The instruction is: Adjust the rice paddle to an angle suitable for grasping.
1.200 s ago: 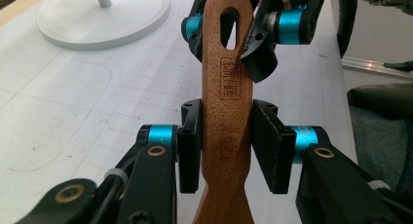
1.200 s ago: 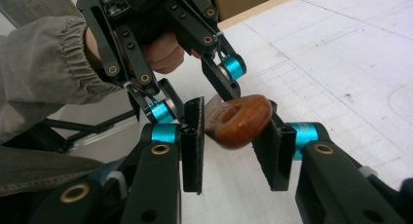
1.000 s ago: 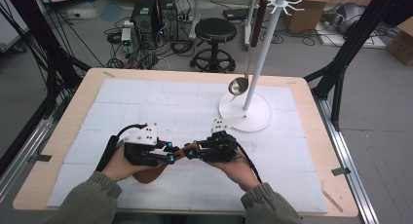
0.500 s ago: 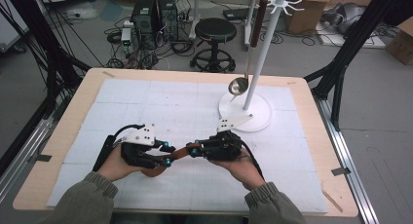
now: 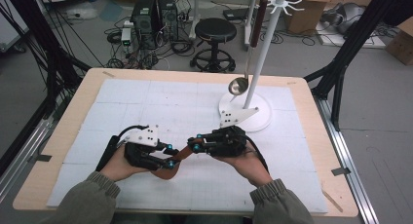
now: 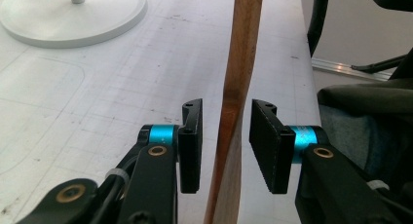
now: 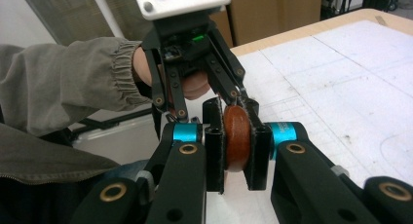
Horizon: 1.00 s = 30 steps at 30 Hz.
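A brown wooden spatula [image 5: 181, 154] spans the gap between my two grippers above the white mat. My right gripper [image 5: 197, 142] is shut on its rounded handle end [image 7: 237, 131]; its jaws have just been closing, and the pads [image 7: 214, 151] press the wood from both sides. My left gripper [image 5: 170, 159] sits around the wider blade end [image 6: 233, 78]. Its jaws have just been opening, and a gap shows on each side between the pads [image 6: 265, 146] and the wood. The right gripper view shows the left gripper [image 7: 234, 104] straight ahead.
A white stand [image 5: 260, 63] with hooks on a round base [image 5: 255, 119] rises at the back right. A metal ladle [image 5: 238, 85] hangs from it. The white mat [image 5: 146, 102] covers most of the wooden table [image 5: 87, 87].
My right hand has lifted a little with the handle end, so the spatula tilts up on that side. The left hand has stayed put.
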Motion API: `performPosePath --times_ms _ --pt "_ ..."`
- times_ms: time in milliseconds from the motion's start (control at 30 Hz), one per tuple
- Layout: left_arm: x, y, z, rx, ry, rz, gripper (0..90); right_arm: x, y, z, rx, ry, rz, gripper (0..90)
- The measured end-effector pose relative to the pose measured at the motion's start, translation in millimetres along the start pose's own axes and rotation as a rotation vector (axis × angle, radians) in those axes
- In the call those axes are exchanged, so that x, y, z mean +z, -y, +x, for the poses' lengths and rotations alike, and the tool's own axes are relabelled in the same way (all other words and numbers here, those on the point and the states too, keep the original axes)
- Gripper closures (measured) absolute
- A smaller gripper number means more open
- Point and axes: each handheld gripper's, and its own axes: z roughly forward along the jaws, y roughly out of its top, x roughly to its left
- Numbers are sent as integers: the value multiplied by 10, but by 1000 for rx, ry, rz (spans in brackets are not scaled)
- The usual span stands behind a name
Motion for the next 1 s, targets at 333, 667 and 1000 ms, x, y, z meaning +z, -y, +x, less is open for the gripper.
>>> performPosePath --times_ms 333,667,1000 --pt "67 -16 -20 15 62 -2 763 -13 -167 89 -49 -12 15 825" --pt "57 -9 -24 45 78 -9 832 57 -61 89 -62 -19 3 679" --pt "24 3 4 25 77 -34 834 209 193 27 -65 -17 3 672"
